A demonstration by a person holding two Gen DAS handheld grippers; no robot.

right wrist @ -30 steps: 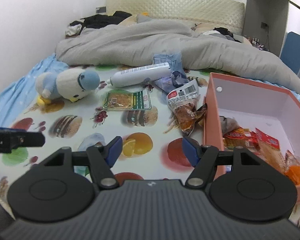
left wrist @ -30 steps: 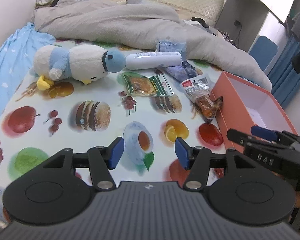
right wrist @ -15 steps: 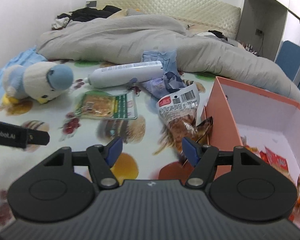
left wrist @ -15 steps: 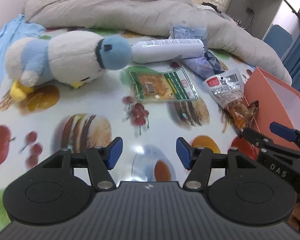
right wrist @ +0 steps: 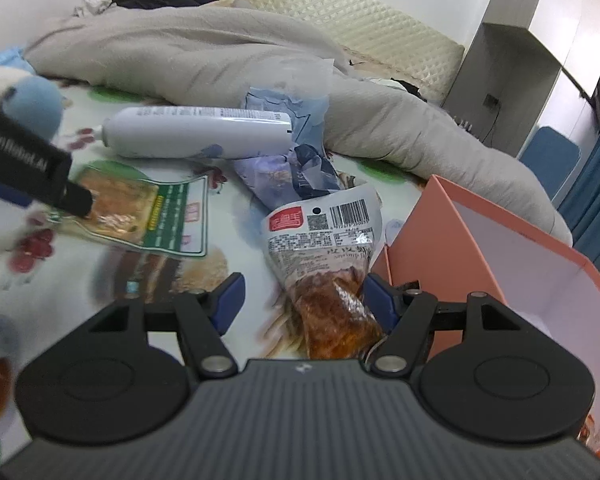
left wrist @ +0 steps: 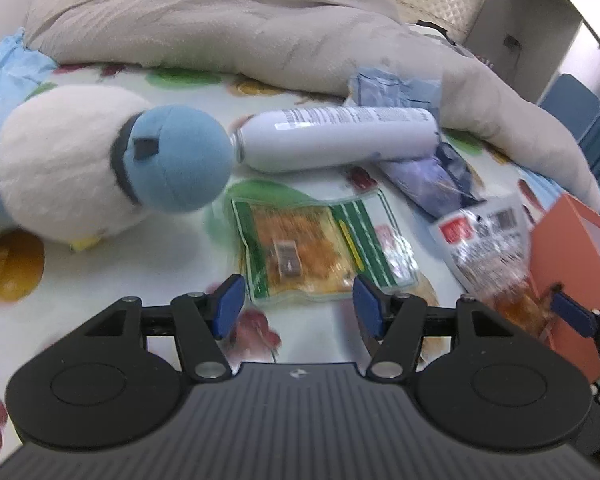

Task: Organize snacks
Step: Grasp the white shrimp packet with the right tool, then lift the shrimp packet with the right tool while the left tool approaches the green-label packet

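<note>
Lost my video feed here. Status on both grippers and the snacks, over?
Left gripper open over green snack packet. Right gripper open, straddling clear snack bag beside pink box. White bottle and plush toy nearby, not blocking.

The green snack packet (left wrist: pixel 318 254) is glossy plastic film, as is the clear packet with the red label (right wrist: pixel 324 256), which crinkles and catches the light. The white bottle (left wrist: pixel 336 138) looks like smooth plastic with a soft sheen. The stuffed bird (left wrist: pixel 100 168) is fuzzy plush cloth. The grey blanket (left wrist: pixel 228 28) is matt, soft fabric. The printed bed cover (left wrist: pixel 120 280) looks smooth. The pink box (right wrist: pixel 472 248) is matt cardboard. The left hand-held gripper (left wrist: pixel 298 306) is matt black plastic with blue pads (left wrist: pixel 229 306).
</note>
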